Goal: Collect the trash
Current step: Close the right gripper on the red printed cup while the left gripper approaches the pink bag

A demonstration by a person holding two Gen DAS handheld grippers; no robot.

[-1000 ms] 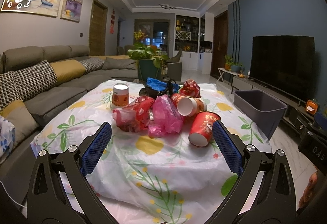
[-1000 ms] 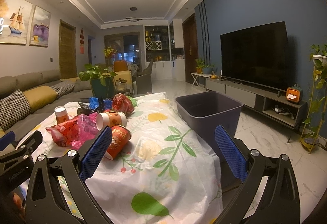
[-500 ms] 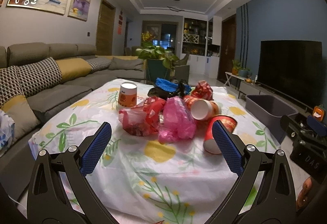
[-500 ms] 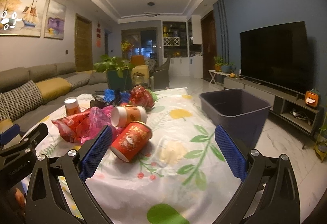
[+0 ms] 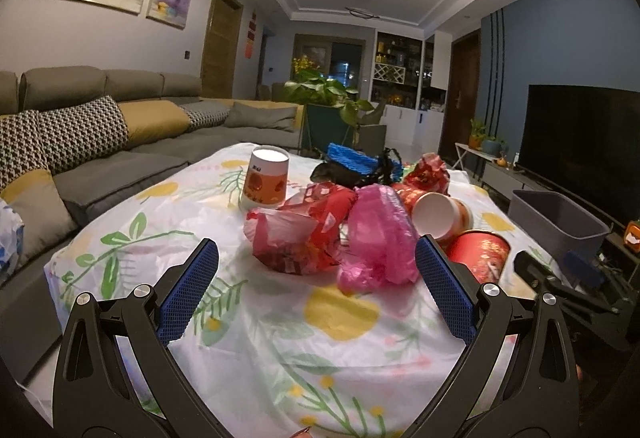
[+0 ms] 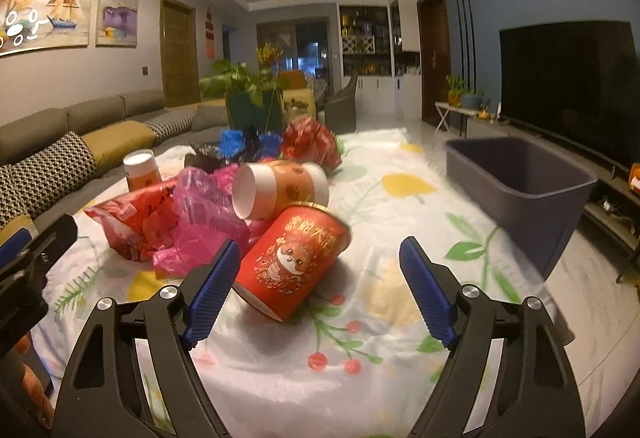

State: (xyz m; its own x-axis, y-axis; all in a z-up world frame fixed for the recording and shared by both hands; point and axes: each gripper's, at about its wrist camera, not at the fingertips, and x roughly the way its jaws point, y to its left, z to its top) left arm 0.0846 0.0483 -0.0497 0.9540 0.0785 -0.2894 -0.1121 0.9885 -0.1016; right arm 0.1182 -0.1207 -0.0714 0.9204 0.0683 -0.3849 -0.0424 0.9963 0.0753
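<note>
Fingers (image 6: 214,280) spread, seemingly over red cup (image 6: 294,262).

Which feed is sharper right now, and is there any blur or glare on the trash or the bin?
Left wrist view: fairly sharp, dim warm light, ceiling light blown out, pink bag clear. Right wrist view: softer, motion blur on the grey bin rim and tablecloth; red cup readable. Fisheye bending in both.

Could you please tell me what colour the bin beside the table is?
The bin is dark grey with a bluish tint, clearest in the right wrist view.
</note>
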